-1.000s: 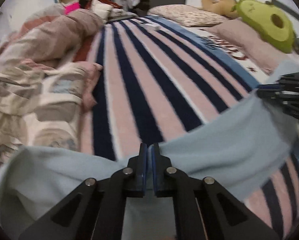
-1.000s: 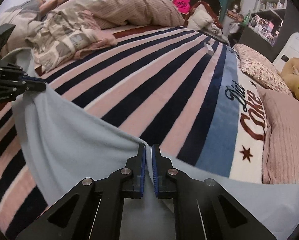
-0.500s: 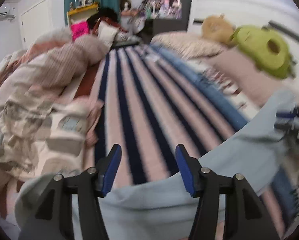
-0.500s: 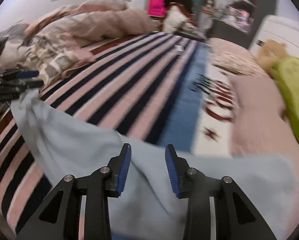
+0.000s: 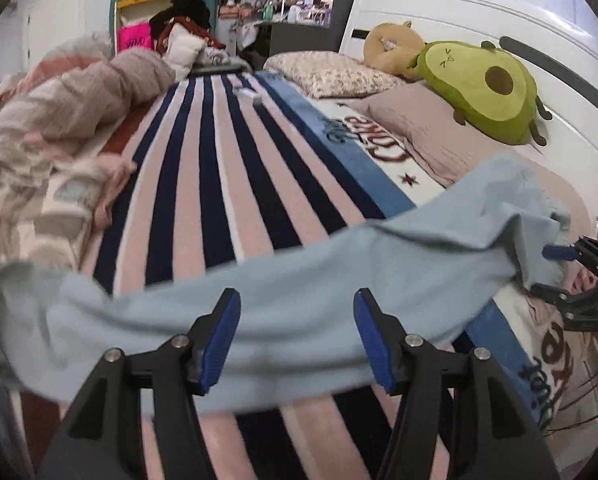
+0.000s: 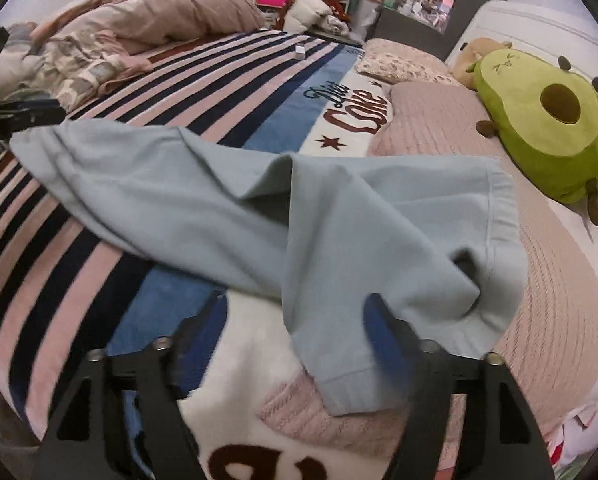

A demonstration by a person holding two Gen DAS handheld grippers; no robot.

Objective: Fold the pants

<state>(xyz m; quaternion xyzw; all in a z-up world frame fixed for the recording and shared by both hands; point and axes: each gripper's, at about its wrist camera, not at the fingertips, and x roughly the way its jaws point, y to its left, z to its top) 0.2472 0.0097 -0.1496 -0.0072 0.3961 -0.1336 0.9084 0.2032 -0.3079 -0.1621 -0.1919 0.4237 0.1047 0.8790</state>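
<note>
Light blue pants (image 5: 299, 280) lie spread across the striped blanket (image 5: 219, 184), one end bunched on a pink pillow. My left gripper (image 5: 297, 320) stands open just above their near edge, pads clear of the cloth. At the right edge of that view my right gripper (image 5: 551, 272) hovers by the bunched end. In the right wrist view the pants (image 6: 219, 200) run from the far left to a ribbed cuff (image 6: 351, 392) near me. My right gripper (image 6: 295, 320) is blurred, its jaws opening, with the cuff end below and between them, not pinched. My left gripper (image 6: 39, 118) shows at the pants' far end.
A crumpled duvet (image 5: 39, 128) piles along the left side. Pillows (image 5: 331, 76), an avocado plush (image 5: 483, 88) and a white headboard (image 5: 479, 12) lie to the right. A small white box (image 5: 251, 96) rests far up the blanket. Cluttered shelves stand behind.
Both grippers were shut on the pants a second ago; both have let go and drawn back. The pants have dropped flat onto the bed.
</note>
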